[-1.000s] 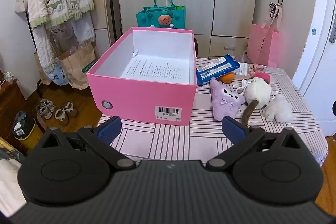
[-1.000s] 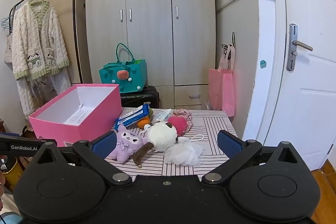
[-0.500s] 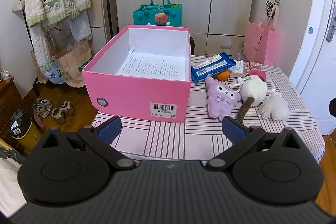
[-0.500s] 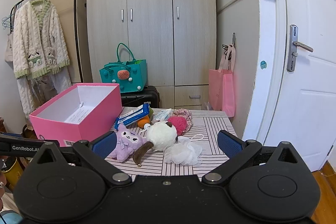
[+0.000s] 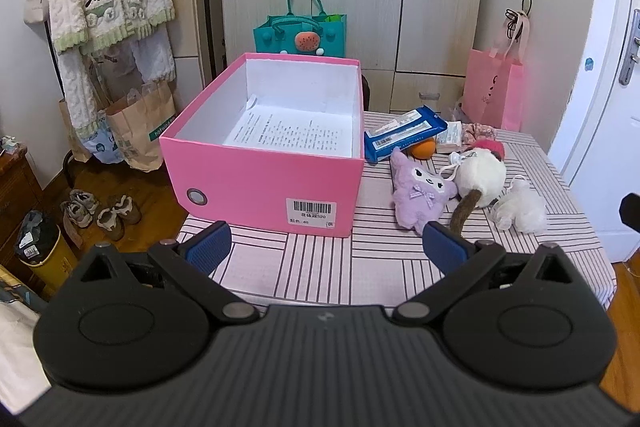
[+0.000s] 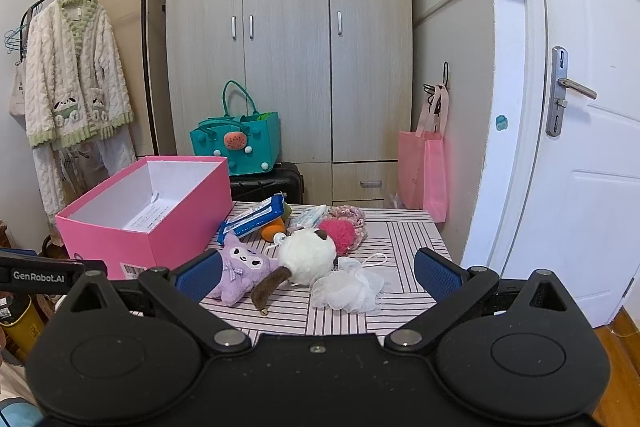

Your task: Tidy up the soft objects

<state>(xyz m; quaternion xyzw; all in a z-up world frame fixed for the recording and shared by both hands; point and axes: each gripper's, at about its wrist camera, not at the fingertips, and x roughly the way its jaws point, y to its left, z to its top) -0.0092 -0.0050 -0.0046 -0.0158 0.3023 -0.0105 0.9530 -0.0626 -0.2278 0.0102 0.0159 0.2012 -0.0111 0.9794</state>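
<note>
Pulled slightly back since a second ago, the left gripper (image 5: pixel 326 245) hangs wide apart and empty, as does the right gripper (image 6: pixel 318 269). At centre frame, the purple plush (image 6: pixel 244 273) lies lengthwise, head toward the pink box (image 5: pixel 260 183).

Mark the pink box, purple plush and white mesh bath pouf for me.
pink box (image 5: pixel 264 187): left wrist view, on its front wall.
purple plush (image 5: pixel 420 191): left wrist view, on its body by the bow.
white mesh bath pouf (image 6: pixel 347 289): right wrist view, on the middle of the ruffled mesh.
</note>
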